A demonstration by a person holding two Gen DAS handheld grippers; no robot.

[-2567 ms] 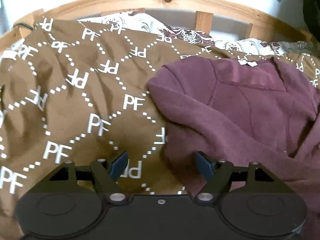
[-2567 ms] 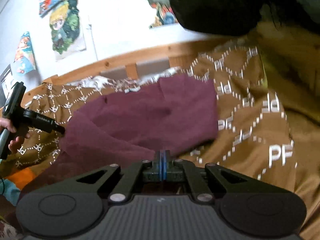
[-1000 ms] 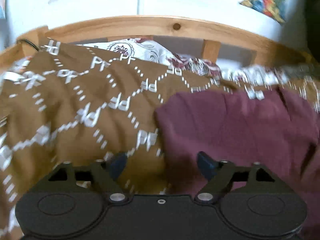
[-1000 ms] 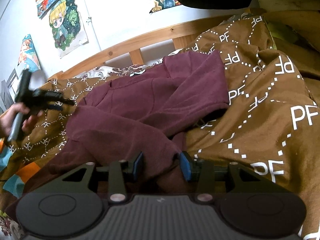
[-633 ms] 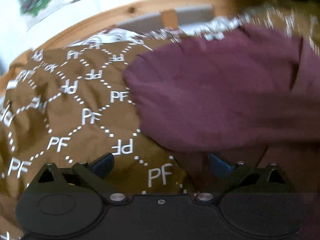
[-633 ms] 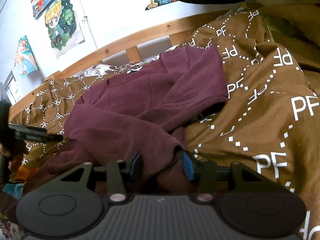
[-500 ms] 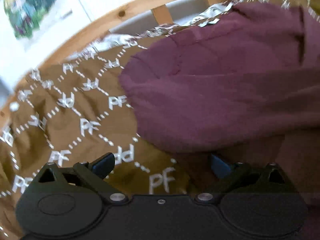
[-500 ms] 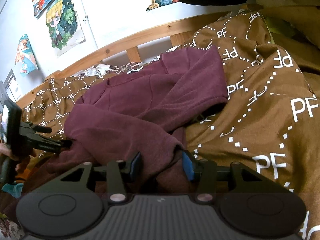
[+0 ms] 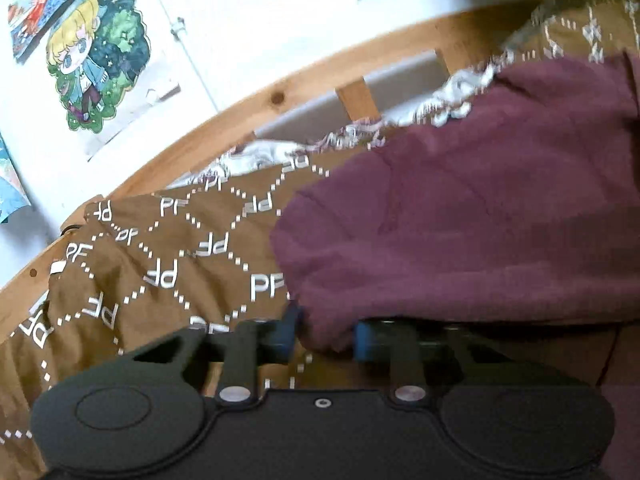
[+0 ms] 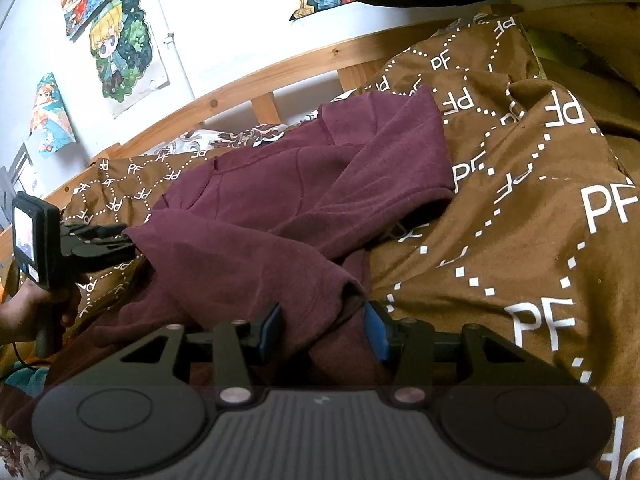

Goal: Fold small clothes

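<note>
A maroon sweatshirt (image 10: 288,208) lies rumpled on a brown blanket (image 10: 520,216) printed with white "PF" letters and dotted diamonds, spread over a bed with a wooden rail (image 10: 256,80) along the wall. In the left wrist view the left gripper (image 9: 326,334) has its blue pads part-way closed with a fold of the sweatshirt's edge (image 9: 328,320) lying between them; the cloth fills most of the gap, but whether the pads actually pinch it cannot be told. From that fold the garment rises up and to the right, filling the right half of the view, with the blanket to its left. In the right wrist view the right gripper (image 10: 324,330) stands clearly parted, its blue pads set on either side of a sleeve cuff (image 10: 344,292) that droops toward it; the cuff sits in the gap, and neither pad visibly presses on it. The body of the sweatshirt spreads away up and to the left from this claw, one flap folded over toward the right. At the far left of that view the left gripper (image 10: 106,240), held in a hand (image 10: 28,312), meets the garment's left edge. Cartoon posters (image 10: 120,52) hang on the white wall (image 10: 240,12) above the rail.
</note>
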